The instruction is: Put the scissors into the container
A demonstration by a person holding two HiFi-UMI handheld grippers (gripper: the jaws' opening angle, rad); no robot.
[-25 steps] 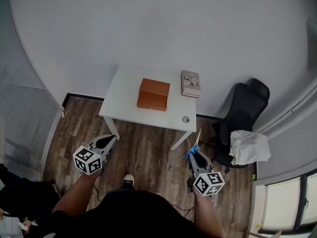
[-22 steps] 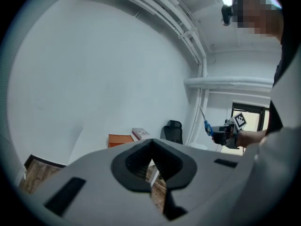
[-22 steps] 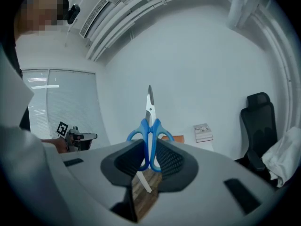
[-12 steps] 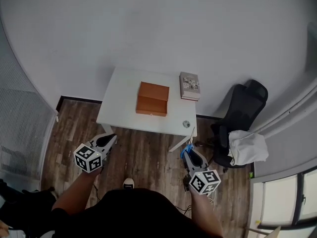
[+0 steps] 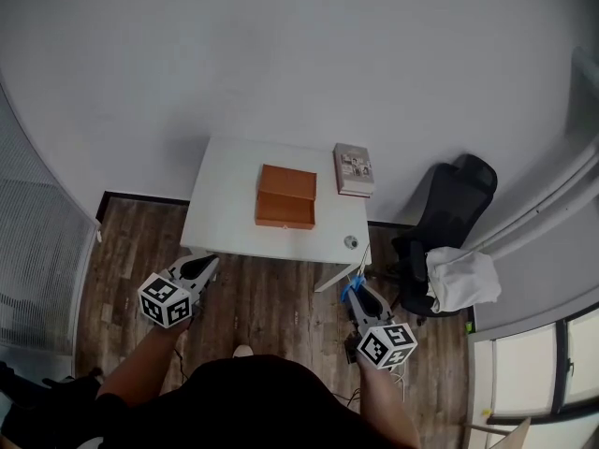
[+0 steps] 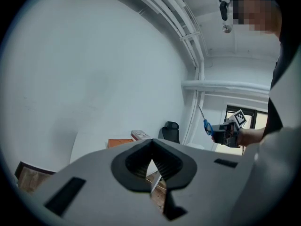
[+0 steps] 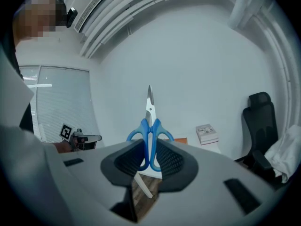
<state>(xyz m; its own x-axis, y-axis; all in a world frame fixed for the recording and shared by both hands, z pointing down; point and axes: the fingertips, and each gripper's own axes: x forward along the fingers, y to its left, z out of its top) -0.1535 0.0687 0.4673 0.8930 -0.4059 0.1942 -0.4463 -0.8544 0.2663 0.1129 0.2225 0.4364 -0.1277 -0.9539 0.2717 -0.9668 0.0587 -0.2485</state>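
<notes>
Near body, over wood-plank floor (image 5: 271, 297): left gripper (image 5: 201, 267) jaws closed, empty; right gripper (image 5: 354, 288) clenched on blue-handled steel scissors (image 7: 150, 135), blades up. Ahead, orange-brown rectangular container (image 5: 285, 209) on white table (image 5: 225, 185), nearer than second ago; approach underway, drop-in pending.

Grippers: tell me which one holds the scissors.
The right gripper: its fingers clamp the blue-handled scissors, with the blades pointing out past the fingertips. The left gripper has nothing between its fingers.
</notes>
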